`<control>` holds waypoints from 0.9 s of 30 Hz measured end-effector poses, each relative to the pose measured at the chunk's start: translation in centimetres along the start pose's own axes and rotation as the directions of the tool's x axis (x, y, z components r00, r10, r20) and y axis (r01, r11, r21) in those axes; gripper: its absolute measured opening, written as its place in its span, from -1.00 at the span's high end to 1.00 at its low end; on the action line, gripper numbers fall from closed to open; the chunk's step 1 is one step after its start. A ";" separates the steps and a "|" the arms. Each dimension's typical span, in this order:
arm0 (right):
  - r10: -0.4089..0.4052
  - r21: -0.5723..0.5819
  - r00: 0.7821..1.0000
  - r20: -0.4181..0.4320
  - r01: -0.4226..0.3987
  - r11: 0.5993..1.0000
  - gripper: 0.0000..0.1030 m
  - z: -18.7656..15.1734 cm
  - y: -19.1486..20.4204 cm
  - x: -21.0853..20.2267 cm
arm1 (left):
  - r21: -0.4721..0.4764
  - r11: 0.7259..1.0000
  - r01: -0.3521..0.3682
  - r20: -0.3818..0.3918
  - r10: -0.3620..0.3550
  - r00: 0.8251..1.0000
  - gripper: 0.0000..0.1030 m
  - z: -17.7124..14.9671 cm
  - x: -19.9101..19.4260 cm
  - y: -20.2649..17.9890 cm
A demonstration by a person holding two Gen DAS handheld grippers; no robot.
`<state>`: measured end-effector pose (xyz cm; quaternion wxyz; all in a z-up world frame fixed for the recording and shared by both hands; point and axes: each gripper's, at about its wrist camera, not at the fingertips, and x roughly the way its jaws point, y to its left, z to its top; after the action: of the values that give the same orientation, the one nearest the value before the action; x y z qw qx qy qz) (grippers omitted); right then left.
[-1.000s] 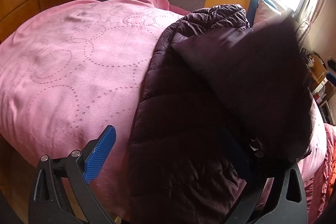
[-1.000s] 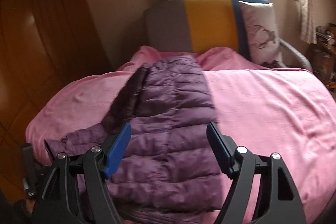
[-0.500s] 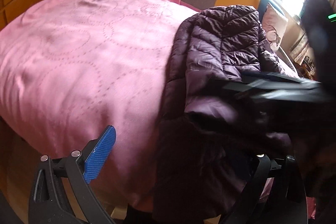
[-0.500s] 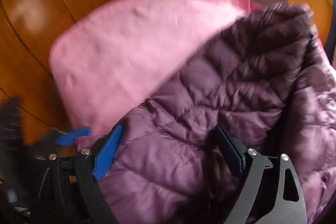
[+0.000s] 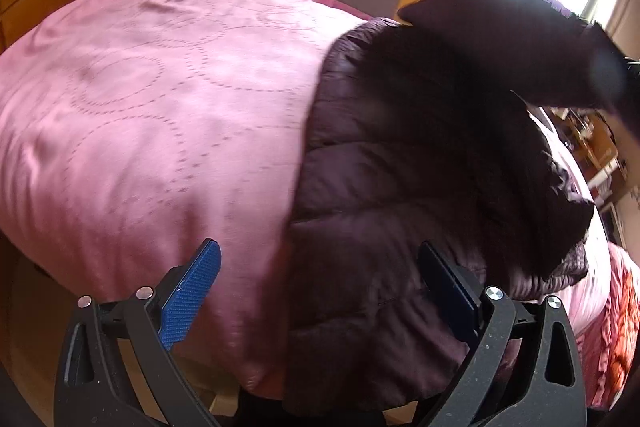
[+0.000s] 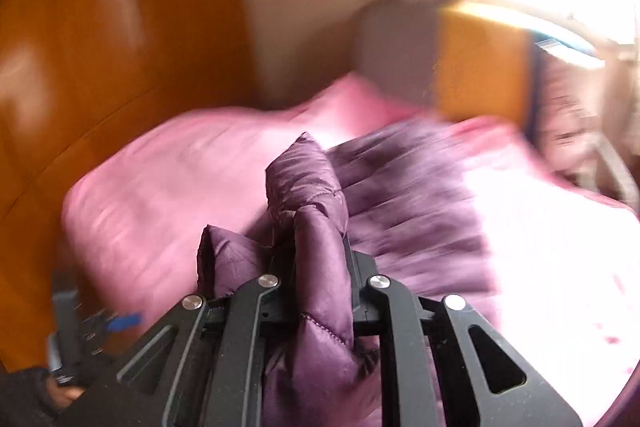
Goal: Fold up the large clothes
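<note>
Because the puffy purple jacket (image 5: 400,187) spread on the pink bed (image 5: 160,107) looks light, soft and slippery, a bunched quilted fold suits gripping: the right gripper (image 6: 316,267) has just clamped one, while the left gripper (image 5: 320,291) gapes empty

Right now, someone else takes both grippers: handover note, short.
Right gripper: jaws have just been closing and are now shut on a pinch of the purple jacket, fabric bunched up between the pads.
Left gripper: open, holding nothing, low at the near edge of the bed; the jacket's near end lies between its fingers, unpinched.
Jacket lies lengthwise on the pink bedspread, one part lifted above it in the left wrist view.
Done: right grasp made. No finished fold visible.
Left: probably carry the gripped part over and lay it flat, then fold the rest, left gripper helping.
</note>
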<state>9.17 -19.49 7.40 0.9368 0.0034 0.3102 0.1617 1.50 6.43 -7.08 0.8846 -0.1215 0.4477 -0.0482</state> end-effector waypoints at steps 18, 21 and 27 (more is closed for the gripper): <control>-0.686 0.363 0.614 -0.392 0.788 0.498 0.79 -11.1 -36.4 -5.7 | 0.125 0.976 -0.178 -0.020 0.182 0.983 0.27 3.3 3.5 -1.8; -0.646 0.396 0.592 -0.482 0.805 0.442 0.78 -14.4 -39.5 -5.6 | 0.099 0.948 -0.301 -0.002 0.303 0.953 0.27 5.8 4.9 0.7; -0.585 0.506 0.640 -0.498 0.762 0.404 0.18 -18.2 -40.5 -7.3 | -0.040 0.935 -0.351 0.085 0.353 0.932 -0.23 10.5 2.6 2.9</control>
<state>5.25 -61.78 -7.35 0.8033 0.1988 0.4314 -0.3592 11.44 10.54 -3.92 0.8969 -0.0521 0.4219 0.1221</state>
